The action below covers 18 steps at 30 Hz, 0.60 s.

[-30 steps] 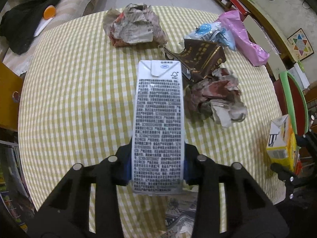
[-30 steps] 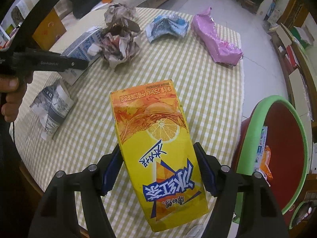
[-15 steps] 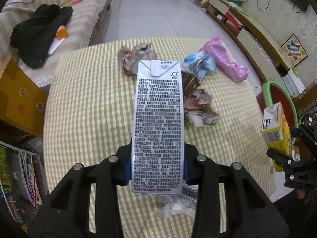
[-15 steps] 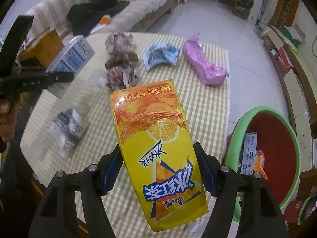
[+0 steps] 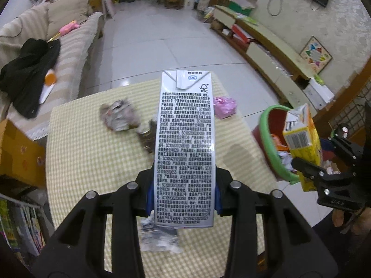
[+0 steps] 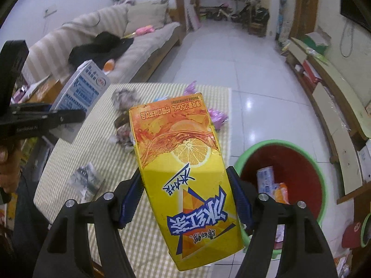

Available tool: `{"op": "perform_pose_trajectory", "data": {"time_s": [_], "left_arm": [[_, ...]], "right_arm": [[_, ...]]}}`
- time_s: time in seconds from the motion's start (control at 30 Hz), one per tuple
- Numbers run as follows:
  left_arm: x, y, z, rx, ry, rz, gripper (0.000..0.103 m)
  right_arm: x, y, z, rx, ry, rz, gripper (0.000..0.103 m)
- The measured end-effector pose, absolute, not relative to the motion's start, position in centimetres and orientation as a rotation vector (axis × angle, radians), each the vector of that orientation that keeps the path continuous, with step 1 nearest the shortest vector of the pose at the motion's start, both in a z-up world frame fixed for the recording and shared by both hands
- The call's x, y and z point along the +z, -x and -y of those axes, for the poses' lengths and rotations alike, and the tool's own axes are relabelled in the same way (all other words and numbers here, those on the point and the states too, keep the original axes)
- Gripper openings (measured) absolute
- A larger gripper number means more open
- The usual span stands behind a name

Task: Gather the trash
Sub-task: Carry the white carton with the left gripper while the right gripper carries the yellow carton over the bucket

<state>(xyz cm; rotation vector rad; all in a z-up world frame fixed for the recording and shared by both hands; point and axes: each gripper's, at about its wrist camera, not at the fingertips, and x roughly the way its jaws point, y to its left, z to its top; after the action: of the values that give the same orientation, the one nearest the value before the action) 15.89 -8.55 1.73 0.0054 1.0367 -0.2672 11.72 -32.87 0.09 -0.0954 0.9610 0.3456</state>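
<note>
My left gripper (image 5: 183,195) is shut on a white milk carton (image 5: 184,139) with black print, held well above the checked table (image 5: 76,153). My right gripper (image 6: 185,197) is shut on a yellow lemon-tea carton (image 6: 185,169), also raised, near the red bin with a green rim (image 6: 322,173). The left wrist view shows that tea carton (image 5: 301,139) over the bin (image 5: 269,139). The right wrist view shows the milk carton (image 6: 81,92) at the left. On the table lie crumpled paper (image 5: 119,115), a pink wrapper (image 5: 223,107) and a grey printed wrapper (image 5: 160,238).
A striped sofa (image 5: 69,46) with dark clothes stands beyond the table. A cardboard box (image 5: 16,153) sits at the table's left. A low cabinet (image 5: 266,44) runs along the right wall. The bin holds several wrappers (image 6: 276,185). Tiled floor (image 6: 231,53) stretches behind.
Both grippers have risen with their cartons, so the table looks smaller and farther below. The view has tilted up to show more room. The tea carton now hangs by the bin.
</note>
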Motion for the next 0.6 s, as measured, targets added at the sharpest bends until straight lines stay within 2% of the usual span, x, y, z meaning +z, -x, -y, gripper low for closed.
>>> {"op": "perform_pose_trajectory", "data": {"time_s": [0.6], "left_arm": [[1.6,-16.9,21.6,-0.507,-0.053,-1.049,0.036]], "right_arm": [[1.2,-11.6,42.5,0.155,-0.064,-0.946,0.067]]}}
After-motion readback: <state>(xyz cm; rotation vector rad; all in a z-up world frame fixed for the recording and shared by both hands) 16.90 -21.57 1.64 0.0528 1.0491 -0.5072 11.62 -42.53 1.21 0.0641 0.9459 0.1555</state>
